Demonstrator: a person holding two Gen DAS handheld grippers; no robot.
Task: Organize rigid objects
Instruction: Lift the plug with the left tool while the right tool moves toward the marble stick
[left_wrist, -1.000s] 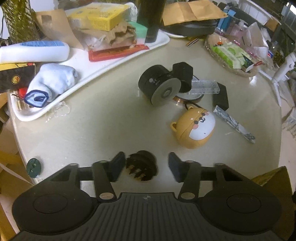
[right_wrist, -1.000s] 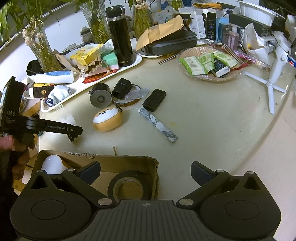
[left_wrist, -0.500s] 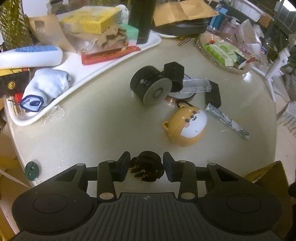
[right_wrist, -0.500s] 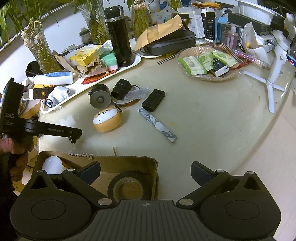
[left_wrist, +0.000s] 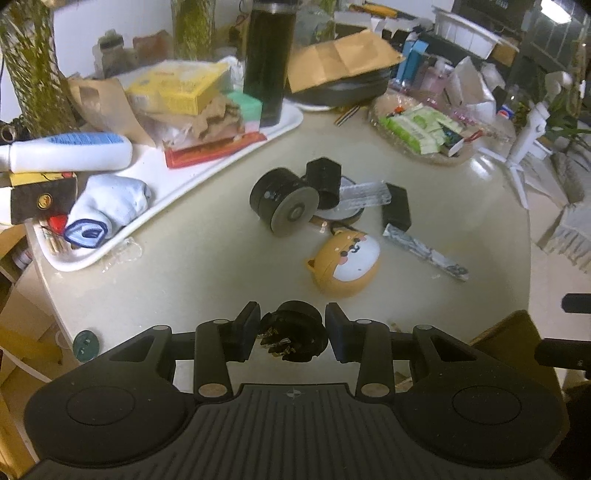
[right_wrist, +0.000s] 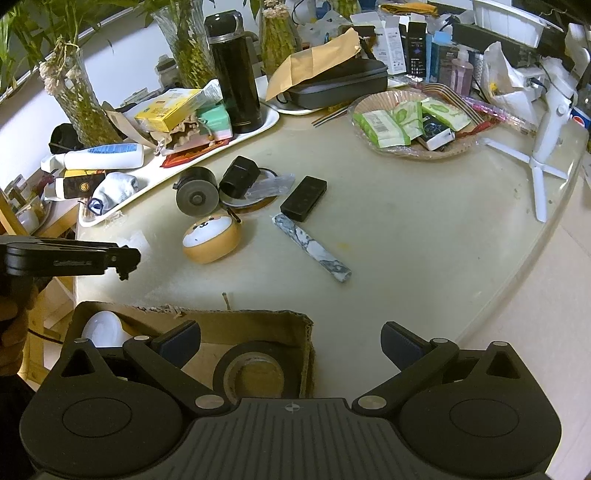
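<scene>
Between the pads of the left gripper (left_wrist: 291, 332), in its own view only: a small black plug-like part (left_wrist: 294, 330) with brass-coloured pins, clamped from both sides, above the near edge of the round table (left_wrist: 177, 254). Seen from the right wrist, only a side profile of this gripper (right_wrist: 125, 263) over the left table edge, carried by a hand (right_wrist: 13, 317); the held part hidden there. Pale writing on the arm, too blurred to read.

Closest in the right view: right gripper (right_wrist: 290, 341), jaws wide apart, nothing between them, over a cardboard box (right_wrist: 258, 323). Inside the box a roll of black tape (right_wrist: 251, 365) and a white rounded object (right_wrist: 101, 326); from the left wrist only a brown corner of the box (left_wrist: 513, 332).

Further on the table, both views: orange dog-face case (left_wrist: 345, 264), marbled stick (left_wrist: 424, 253), flat black box (left_wrist: 397, 206), black cylinder with grey disc (left_wrist: 284, 203), black hexagonal cap (left_wrist: 325, 179).

Beyond, on a white tray (left_wrist: 207, 173): white bottle with blue label (left_wrist: 70, 151), text unreadable; yellow box (left_wrist: 181, 86); black thermos (left_wrist: 267, 62). Small green disc (left_wrist: 85, 343) at the left edge, left view only. At right, a basket of green packets (right_wrist: 406, 122); white tripod (right_wrist: 546, 122), whole only in the right view.
</scene>
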